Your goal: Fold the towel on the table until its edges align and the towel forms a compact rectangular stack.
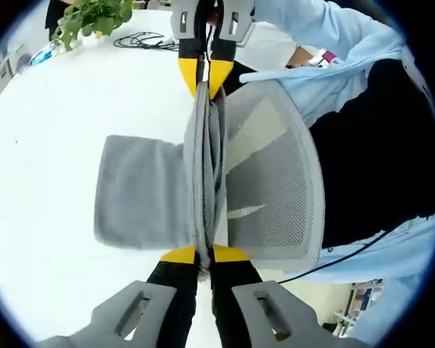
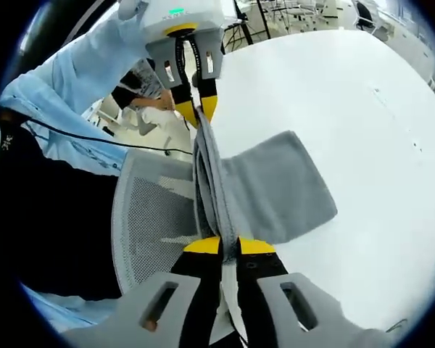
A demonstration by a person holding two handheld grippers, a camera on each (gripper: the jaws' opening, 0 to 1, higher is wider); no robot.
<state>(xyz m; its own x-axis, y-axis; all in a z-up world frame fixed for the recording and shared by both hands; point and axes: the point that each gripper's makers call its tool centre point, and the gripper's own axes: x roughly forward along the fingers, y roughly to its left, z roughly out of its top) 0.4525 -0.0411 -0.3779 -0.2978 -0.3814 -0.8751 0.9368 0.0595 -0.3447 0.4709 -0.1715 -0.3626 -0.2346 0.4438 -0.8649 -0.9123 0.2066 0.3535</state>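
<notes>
In the left gripper view the left gripper (image 1: 204, 254) rises from the bottom, its yellow-tipped jaws pinched together on the near end of a bunched grey towel (image 1: 141, 192). From that pinch the gathered edge runs straight away as a taut ridge to the right gripper (image 1: 204, 78), whose yellow tips are likewise closed on the far end. The rest of the towel hangs off the ridge and spreads flat to one side over the white table (image 1: 43, 145), while on the other side stands a grey mesh chair back (image 1: 275, 181), just beside the table edge. Behind the chair is a person in a light blue sleeve (image 1: 326, 29) and dark clothing. Farther off on the table lie a coil of black cable (image 1: 145, 41) and a green potted plant (image 1: 90, 16). The right gripper view shows the same hold from the other end — own jaws clamped on the towel's edge near the bottom, the left gripper gripping it at the top.
</notes>
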